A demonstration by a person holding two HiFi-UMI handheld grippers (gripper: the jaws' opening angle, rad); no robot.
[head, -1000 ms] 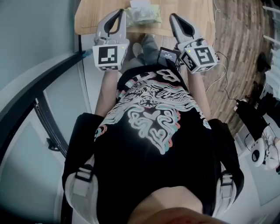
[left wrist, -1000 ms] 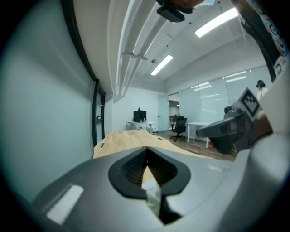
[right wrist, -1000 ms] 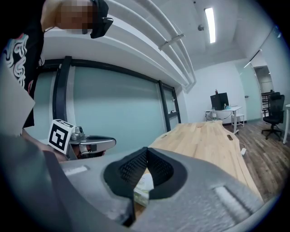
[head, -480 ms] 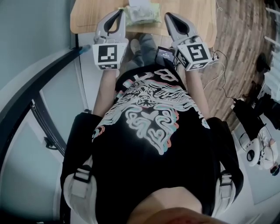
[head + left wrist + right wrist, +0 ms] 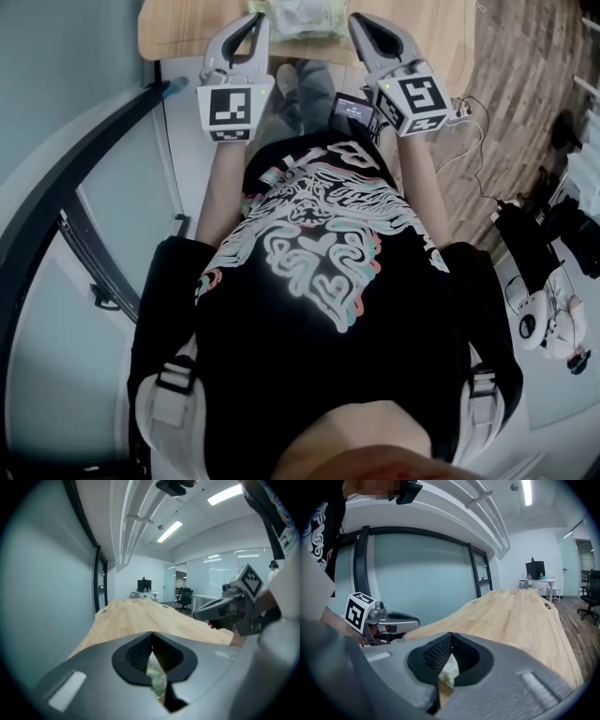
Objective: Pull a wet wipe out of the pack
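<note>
Beyond your chest, at the far end, the wooden table (image 5: pixel 183 33) spreads out. Your left gripper (image 5: pixel 251 23) and right gripper (image 5: pixel 361 23) hover over its near edge, each with jaws pressed together on nothing. Between their tips, the green wet-wipe pack (image 5: pixel 298 19) lies on the table.

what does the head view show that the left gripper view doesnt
Only the head view: the person's black printed shirt, the left gripper seen from outside with its marker cube, and the wood-plank floor with cables.

Only the left gripper view: the wooden table running far back to a monitor and an office chair, plus the ceiling lights.

Both: that table, the right gripper with its jaws together, and the green wet wipe pack, which the left gripper view glimpses only through the gap behind its own closed jaws.
</note>
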